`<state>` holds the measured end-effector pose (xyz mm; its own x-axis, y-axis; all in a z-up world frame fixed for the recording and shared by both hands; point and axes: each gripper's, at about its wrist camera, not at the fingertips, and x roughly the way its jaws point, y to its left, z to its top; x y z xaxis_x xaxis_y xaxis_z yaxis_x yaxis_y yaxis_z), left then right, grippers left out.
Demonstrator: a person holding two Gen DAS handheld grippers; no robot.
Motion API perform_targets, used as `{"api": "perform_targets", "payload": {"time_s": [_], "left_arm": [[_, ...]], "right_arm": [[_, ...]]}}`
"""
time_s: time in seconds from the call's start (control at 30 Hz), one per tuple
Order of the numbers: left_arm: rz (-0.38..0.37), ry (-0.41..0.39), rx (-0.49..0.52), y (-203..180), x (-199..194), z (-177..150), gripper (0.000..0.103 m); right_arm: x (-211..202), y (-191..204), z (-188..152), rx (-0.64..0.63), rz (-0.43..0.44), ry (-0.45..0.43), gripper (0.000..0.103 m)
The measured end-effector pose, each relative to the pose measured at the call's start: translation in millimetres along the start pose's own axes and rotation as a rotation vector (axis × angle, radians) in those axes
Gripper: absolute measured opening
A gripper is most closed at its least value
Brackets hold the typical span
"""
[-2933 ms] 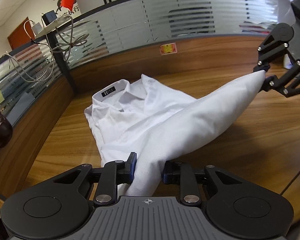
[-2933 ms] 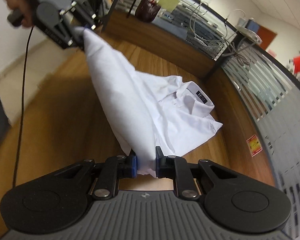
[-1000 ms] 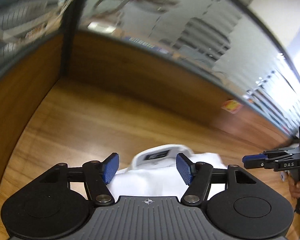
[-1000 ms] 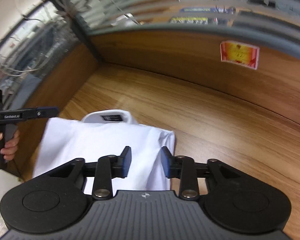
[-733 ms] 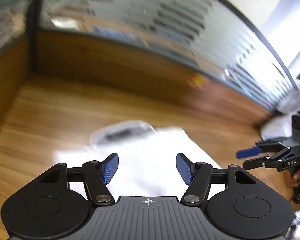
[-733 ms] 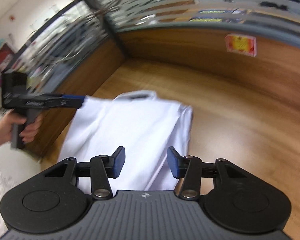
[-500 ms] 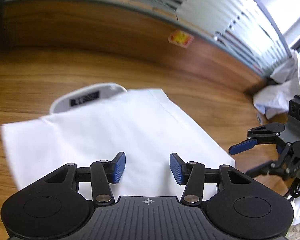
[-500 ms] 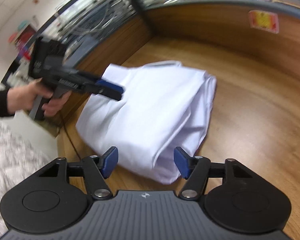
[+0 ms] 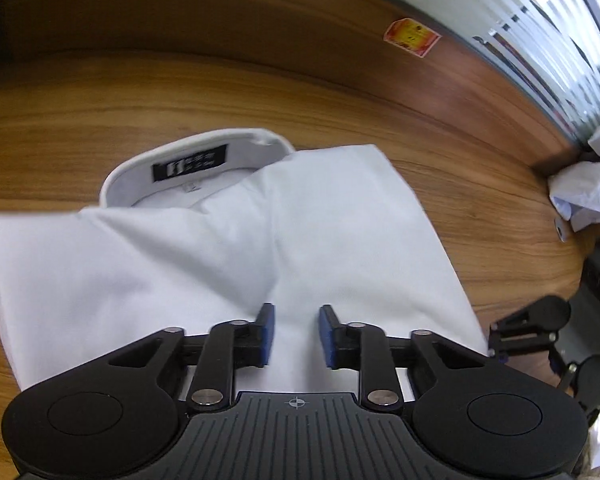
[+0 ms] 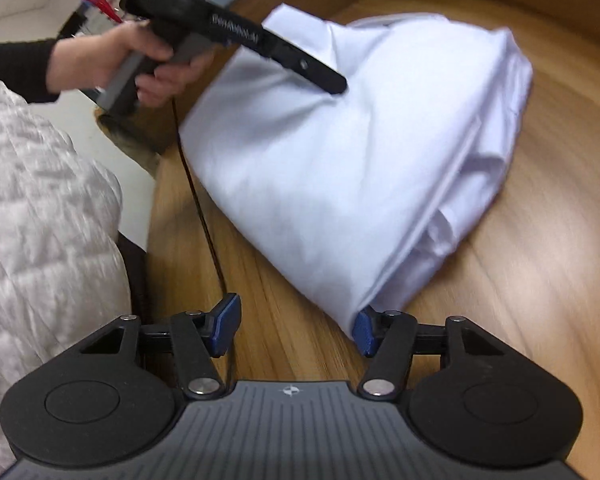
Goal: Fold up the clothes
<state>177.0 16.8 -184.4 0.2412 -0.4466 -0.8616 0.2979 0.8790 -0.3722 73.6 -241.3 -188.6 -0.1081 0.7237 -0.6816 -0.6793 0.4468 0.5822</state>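
The shirt point(image 9: 228, 248), previously lifted, now lies folded; both the left gripper point(image 9: 296, 334) and right gripper point(image 10: 294, 326) have released it.

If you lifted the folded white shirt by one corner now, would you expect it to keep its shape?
Probably not. The white shirt looks like thin, soft cloth, and its loosely stacked layers gape at the near edge, so it would likely sag and unfold. It seems light and may slide easily on the smooth wooden table. Only the collar looks somewhat stiff.

One shirt point(image 9: 228, 248), two grippers point(image 9: 295, 334)
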Motion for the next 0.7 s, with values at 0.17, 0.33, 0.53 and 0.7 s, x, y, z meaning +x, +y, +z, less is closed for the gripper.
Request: {"api": "perform_targets", "payload": {"time_s": [0.17,0.33,0.53,0.7], "left_arm": [[-0.032,-0.046,-0.007,2.8,-14.5,-3.8,0.035],[-0.064,-0.157,0.056,-2.0,-60.5,-23.3,0.062],[-0.080,-0.237,0.132,6.0,-116.9,-68.5,0.081],[-0.037,-0.255,0.225,15.0,-140.0,-113.0,0.089]], "right_arm": [[-27.0,24.2,-8.9,0.060,-0.109,-0.076,0.064],[-61.5,63.1,-4.5,0.057,-0.247,-0.172,0.064],[-57.7,94.9,31.9,0.092,-0.423,-0.233,0.071],[-19.4,93.1,69.2,0.143,-0.530,-0.245,0.080]]}}
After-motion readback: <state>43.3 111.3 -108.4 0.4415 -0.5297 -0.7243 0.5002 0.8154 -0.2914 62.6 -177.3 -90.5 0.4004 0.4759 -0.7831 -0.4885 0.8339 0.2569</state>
